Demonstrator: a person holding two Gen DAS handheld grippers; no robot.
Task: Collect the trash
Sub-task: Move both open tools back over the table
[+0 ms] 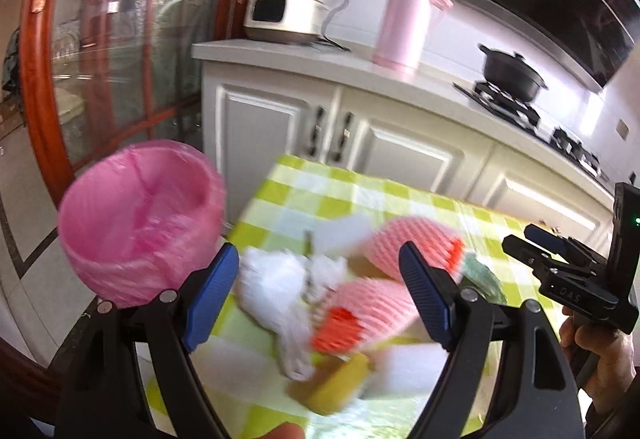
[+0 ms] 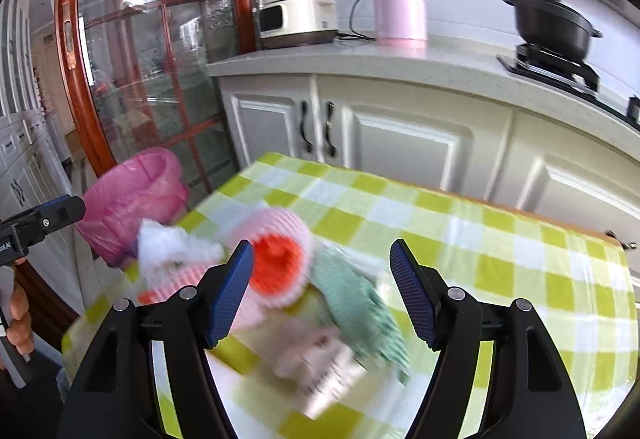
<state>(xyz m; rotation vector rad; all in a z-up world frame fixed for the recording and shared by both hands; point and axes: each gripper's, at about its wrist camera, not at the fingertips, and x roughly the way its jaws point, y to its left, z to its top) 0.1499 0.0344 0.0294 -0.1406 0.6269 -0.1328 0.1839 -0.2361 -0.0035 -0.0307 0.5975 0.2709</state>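
Left gripper [image 1: 320,291] hangs w/ jaws wide apart, nothing between the pads; the trash heap on the green-checked tablecloth [image 1: 332,191] sits just beyond them: white crumpled paper [image 1: 276,283], pink foam fruit nets [image 1: 408,243], a yellow piece [image 1: 340,383]. Right gripper [image 2: 322,287] is also released & empty, w/ an orange-cored foam net [image 2: 280,259] and teal wrapper [image 2: 360,299] ahead of it. Pink-lined bin [image 1: 140,219] stands off the table's left edge, beside left gripper
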